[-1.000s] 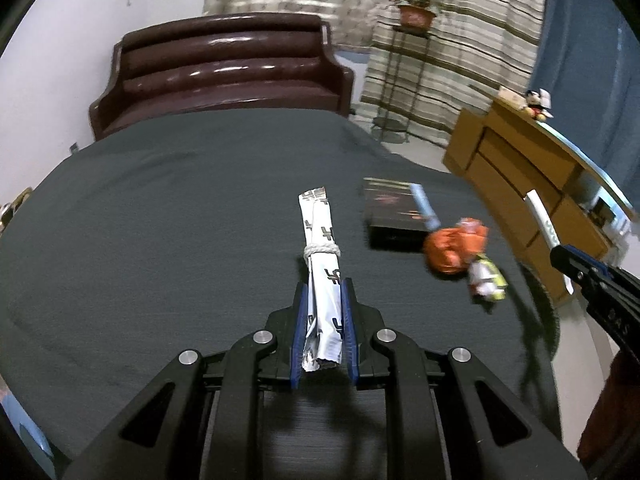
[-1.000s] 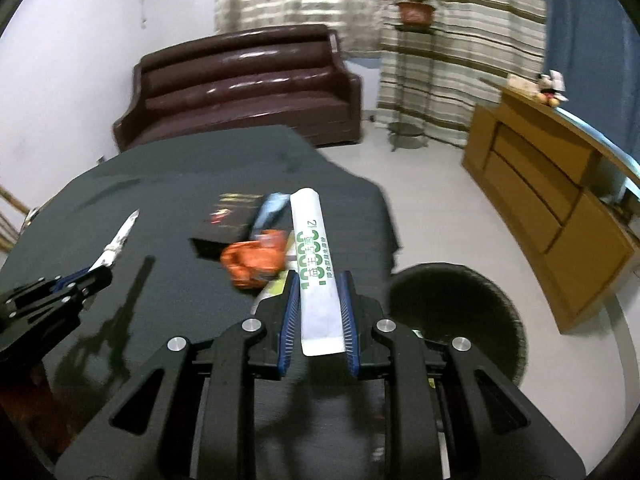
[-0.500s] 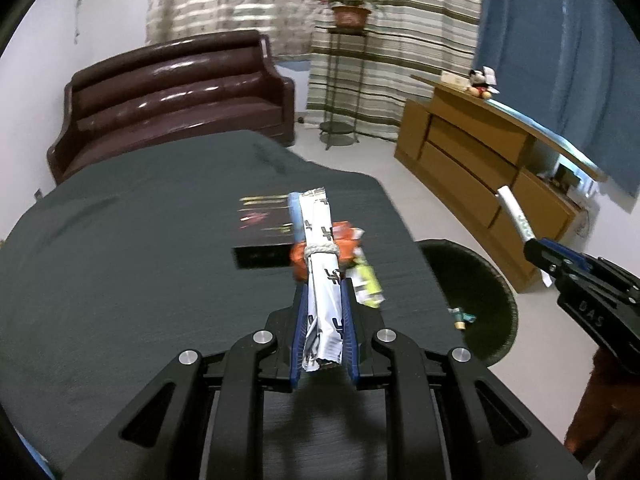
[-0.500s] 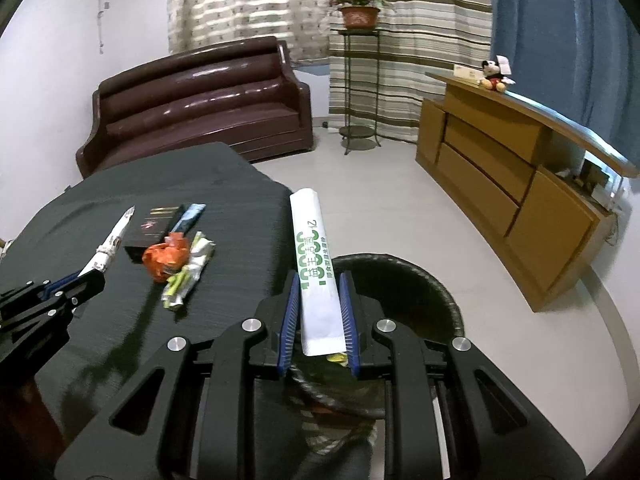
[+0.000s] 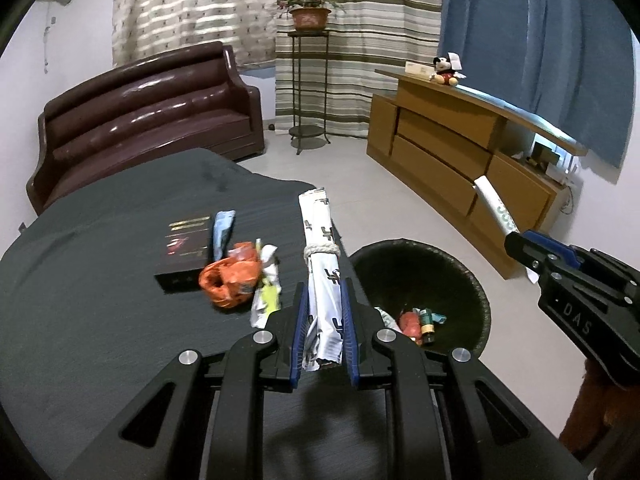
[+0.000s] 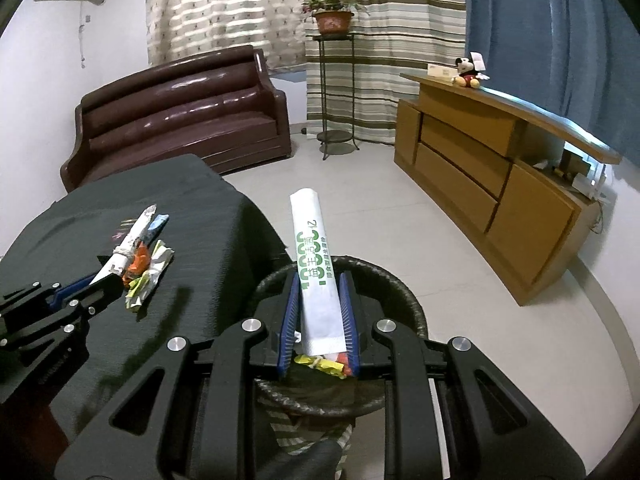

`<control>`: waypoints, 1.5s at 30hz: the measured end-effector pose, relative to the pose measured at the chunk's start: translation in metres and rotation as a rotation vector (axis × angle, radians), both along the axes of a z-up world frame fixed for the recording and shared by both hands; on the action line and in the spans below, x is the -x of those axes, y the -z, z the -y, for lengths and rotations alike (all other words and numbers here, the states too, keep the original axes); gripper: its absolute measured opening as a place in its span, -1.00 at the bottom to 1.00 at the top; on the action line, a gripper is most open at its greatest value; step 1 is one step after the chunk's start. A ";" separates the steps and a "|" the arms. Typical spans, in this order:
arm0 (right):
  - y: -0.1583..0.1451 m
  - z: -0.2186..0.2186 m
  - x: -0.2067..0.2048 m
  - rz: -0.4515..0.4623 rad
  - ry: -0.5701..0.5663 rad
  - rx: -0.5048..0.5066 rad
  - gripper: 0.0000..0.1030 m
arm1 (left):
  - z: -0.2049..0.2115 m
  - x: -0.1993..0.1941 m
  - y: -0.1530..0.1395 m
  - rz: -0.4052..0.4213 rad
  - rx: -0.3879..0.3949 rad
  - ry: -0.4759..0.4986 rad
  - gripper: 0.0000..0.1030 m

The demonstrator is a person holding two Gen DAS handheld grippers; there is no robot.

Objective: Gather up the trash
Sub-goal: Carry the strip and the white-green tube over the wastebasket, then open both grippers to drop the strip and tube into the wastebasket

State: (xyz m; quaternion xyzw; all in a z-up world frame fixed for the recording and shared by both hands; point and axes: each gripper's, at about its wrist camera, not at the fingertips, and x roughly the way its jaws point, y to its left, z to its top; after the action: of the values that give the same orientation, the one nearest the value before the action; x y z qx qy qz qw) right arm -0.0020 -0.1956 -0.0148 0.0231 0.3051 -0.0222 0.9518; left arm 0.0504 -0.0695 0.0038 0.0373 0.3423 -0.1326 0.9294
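Left gripper (image 5: 323, 320) is clamped on a rolled white wrapper tied with string (image 5: 322, 264); the roll points forward between the blue pads, its far end above the desk edge. Right gripper (image 6: 319, 312) is clamped on a white sachet with green print (image 6: 314, 264), held directly above the black waste bin (image 6: 404, 292). Beneath that sachet, inside the bin, yellow and red scraps (image 6: 326, 363) are visible. From the left wrist view the bin (image 5: 476, 292) sits on the floor just right of the left gripper, holding a red wrapper and small bottle (image 5: 418, 320). Remaining on the black desk (image 5: 100, 280), left-forward of the left gripper: an orange crumpled wrapper (image 5: 230, 280), touching a white-and-yellow wrapper (image 5: 266, 292) on its right; beyond these a dark flat box (image 5: 184, 248) with a blue sachet (image 5: 222, 230) lying along its right edge. The right gripper (image 5: 524, 246) appears far right in the left wrist view, above the floor beyond the bin.
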 end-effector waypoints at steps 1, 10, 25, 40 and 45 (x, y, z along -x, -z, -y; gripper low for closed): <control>0.000 0.002 0.000 0.001 0.004 0.000 -0.61 | 0.001 0.000 0.000 0.001 -0.002 0.002 -0.66; -0.001 0.011 0.000 0.010 0.024 0.003 -0.60 | 0.019 -0.007 0.004 -0.001 -0.019 0.019 -0.66; 0.002 0.014 -0.007 -0.006 0.043 0.001 -0.60 | 0.032 -0.014 0.012 -0.006 -0.038 0.031 -0.66; 0.011 0.027 -0.017 -0.014 0.078 -0.013 -0.60 | 0.049 -0.024 0.017 -0.008 -0.045 0.055 -0.66; 0.015 0.034 -0.023 -0.022 0.095 -0.018 -0.60 | 0.056 -0.027 0.023 -0.008 -0.055 0.065 -0.66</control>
State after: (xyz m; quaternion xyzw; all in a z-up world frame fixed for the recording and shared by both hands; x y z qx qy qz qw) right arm 0.0211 -0.2293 -0.0300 0.0461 0.3142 -0.0646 0.9460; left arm 0.0774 -0.1258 -0.0190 0.0735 0.3483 -0.1534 0.9218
